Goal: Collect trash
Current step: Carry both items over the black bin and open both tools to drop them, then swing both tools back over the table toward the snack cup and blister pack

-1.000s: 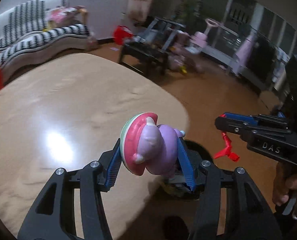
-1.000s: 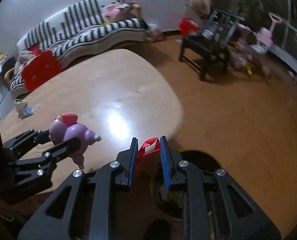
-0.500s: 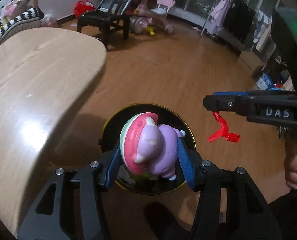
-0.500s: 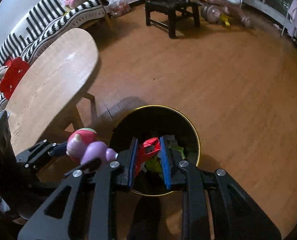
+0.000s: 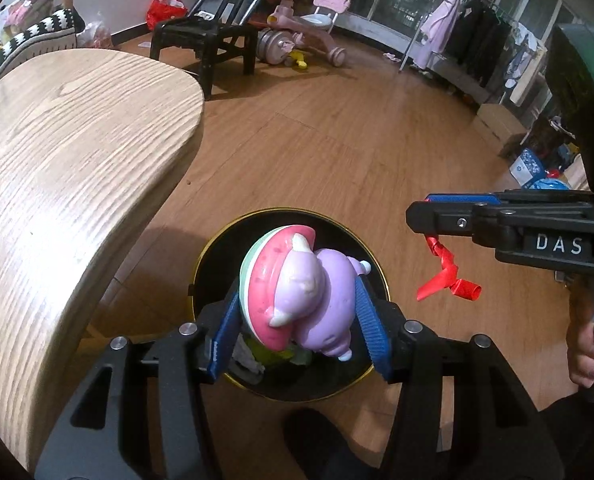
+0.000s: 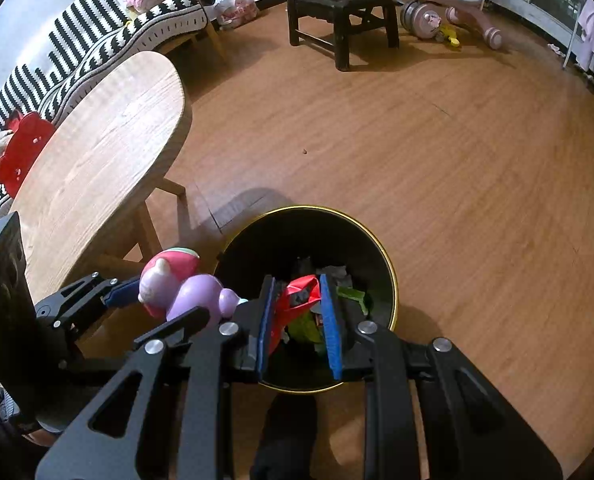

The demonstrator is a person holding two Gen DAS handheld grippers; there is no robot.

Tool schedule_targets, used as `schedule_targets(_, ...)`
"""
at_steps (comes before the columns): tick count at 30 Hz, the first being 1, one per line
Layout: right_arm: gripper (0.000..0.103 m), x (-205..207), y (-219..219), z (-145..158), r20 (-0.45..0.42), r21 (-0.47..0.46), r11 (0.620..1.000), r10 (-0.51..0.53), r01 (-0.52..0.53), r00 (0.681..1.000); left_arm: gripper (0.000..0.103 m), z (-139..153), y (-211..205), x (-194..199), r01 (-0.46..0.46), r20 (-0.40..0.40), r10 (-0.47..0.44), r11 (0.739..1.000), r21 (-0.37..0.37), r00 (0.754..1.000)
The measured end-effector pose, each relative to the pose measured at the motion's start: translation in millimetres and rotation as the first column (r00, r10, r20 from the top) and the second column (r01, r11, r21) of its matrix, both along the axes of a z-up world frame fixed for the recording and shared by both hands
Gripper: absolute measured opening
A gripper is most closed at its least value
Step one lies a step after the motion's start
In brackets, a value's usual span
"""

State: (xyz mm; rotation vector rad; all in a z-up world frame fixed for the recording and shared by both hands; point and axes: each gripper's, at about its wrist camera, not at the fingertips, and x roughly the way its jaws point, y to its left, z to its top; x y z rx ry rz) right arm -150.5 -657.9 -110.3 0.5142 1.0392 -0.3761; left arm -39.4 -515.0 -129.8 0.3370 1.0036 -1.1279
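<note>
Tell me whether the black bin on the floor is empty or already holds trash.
Not empty. The black bin already holds trash: green and grey scraps lie inside, visible in both wrist views.

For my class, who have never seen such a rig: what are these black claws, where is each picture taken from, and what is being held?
No robot: a person holds a two-finger gripper in each hand, each with a camera looking along its fingers. In the left view, the left gripper grips a purple toy over a black bin on the floor; the right gripper shows at the side, pinching a red ribbon. The right view shows the ribbon above trash in the bin, beside a wooden table.
</note>
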Motion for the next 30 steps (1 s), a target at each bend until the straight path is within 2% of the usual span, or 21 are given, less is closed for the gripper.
schedule_targets(3,0.025,-1,-2,0,-0.004,-0.002,1.0,-0.01,0.01,1.0,0.059,1,-1,0,-0.004,0.008,0.004,1.0,0.003,1.0)
schedule_targets(4,0.031,-1,-2,-1,-0.009,-0.001,1.0,-0.012,0.012,1.0,0.062,1,0,-1,-0.005,0.009,0.005,1.0,0.002,1.0)
schedule_targets(5,0.042,-1,-2,0,-0.011,-0.004,1.0,-0.014,0.014,1.0,0.064,2,0,-2,-0.008,0.011,0.008,1.0,-0.002,1.0)
schedule_targets(7,0.054,-1,-1,2,-0.006,-0.024,1.0,-0.014,0.014,1.0,0.07,4,1,-4,-0.01,0.01,0.01,1.0,-0.012,1.0)
schedule_targets(9,0.055,-1,1,5,-0.003,-0.035,0.999,-0.014,0.014,1.0,0.076,6,2,-2,-0.008,0.008,0.008,1.0,-0.023,1.0)
schedule_targets(13,0.056,-3,5,18,0.033,-0.048,0.998,-0.028,0.03,0.999,0.078,13,5,-3,-0.014,0.011,0.014,0.999,-0.039,1.0)
schedule_targets(15,0.059,-2,12,33,0.063,-0.097,0.995,-0.03,0.036,0.998,0.082,23,13,-2,-0.028,0.008,0.028,0.998,-0.057,1.0)
schedule_targets(17,0.069,0,21,50,0.112,-0.117,0.993,-0.015,0.028,0.994,0.088,38,25,1,-0.044,0.007,0.045,0.995,-0.087,0.999)
schedule_targets(18,0.07,0,25,56,0.134,-0.119,0.993,-0.007,0.023,0.991,0.091,45,32,1,-0.055,0.014,0.057,0.994,-0.099,0.998)
schedule_targets(21,0.078,10,52,81,0.222,-0.131,0.991,0.054,-0.025,0.974,0.094,74,67,11,-0.108,0.055,0.117,0.984,-0.141,0.992)
schedule_targets(23,0.083,21,71,92,0.249,-0.147,0.987,0.095,-0.059,0.964,0.096,90,98,21,-0.157,0.078,0.171,0.975,-0.16,0.982)
schedule_targets(27,0.085,53,124,108,0.281,-0.169,0.971,0.213,-0.17,0.936,0.096,109,164,43,-0.263,0.124,0.285,0.951,-0.165,0.951)
schedule_targets(30,0.085,77,159,115,0.297,-0.168,0.958,0.274,-0.232,0.915,0.096,119,227,63,-0.366,0.158,0.388,0.918,-0.156,0.908)
